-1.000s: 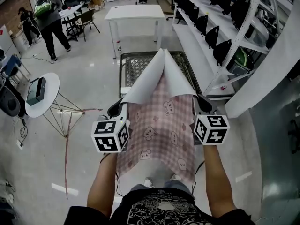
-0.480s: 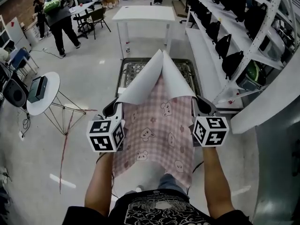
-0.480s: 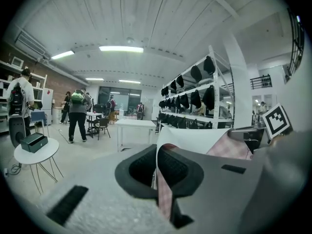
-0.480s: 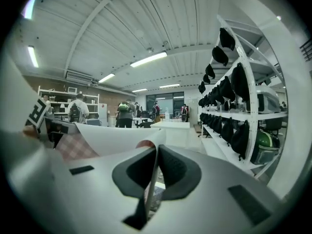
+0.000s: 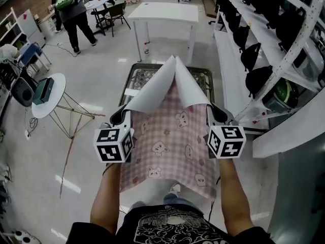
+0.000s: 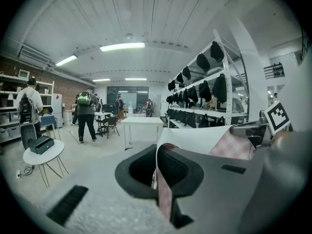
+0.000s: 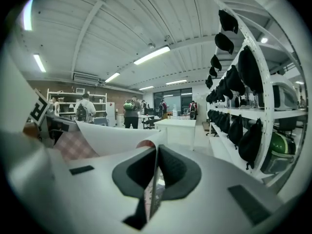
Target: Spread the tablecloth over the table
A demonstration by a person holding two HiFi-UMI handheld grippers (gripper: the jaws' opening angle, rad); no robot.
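A pink checked tablecloth [image 5: 172,141] with bear prints and a white underside hangs between my two grippers. Its far corners fold up into a white peak [image 5: 175,80]. My left gripper [image 5: 121,118] is shut on the cloth's left edge, and the cloth [image 6: 195,140] runs pinched through its jaws [image 6: 157,172]. My right gripper [image 5: 216,115] is shut on the right edge, where a thin fold of cloth [image 7: 112,135] sits between its jaws [image 7: 155,174]. Below and ahead stands the dark patterned table [image 5: 136,78] with a metal frame, mostly hidden behind the cloth.
A white table [image 5: 165,11] stands further ahead. White shelves with black bags [image 5: 254,55] line the right side. A round white side table with a dark box [image 5: 43,98] stands at the left. People [image 5: 76,9] and chairs are at the back left.
Both grippers have carried the cloth across the floor and the room has shifted in view. The round side table and white table have slid rightward. Both grips are unchanged.
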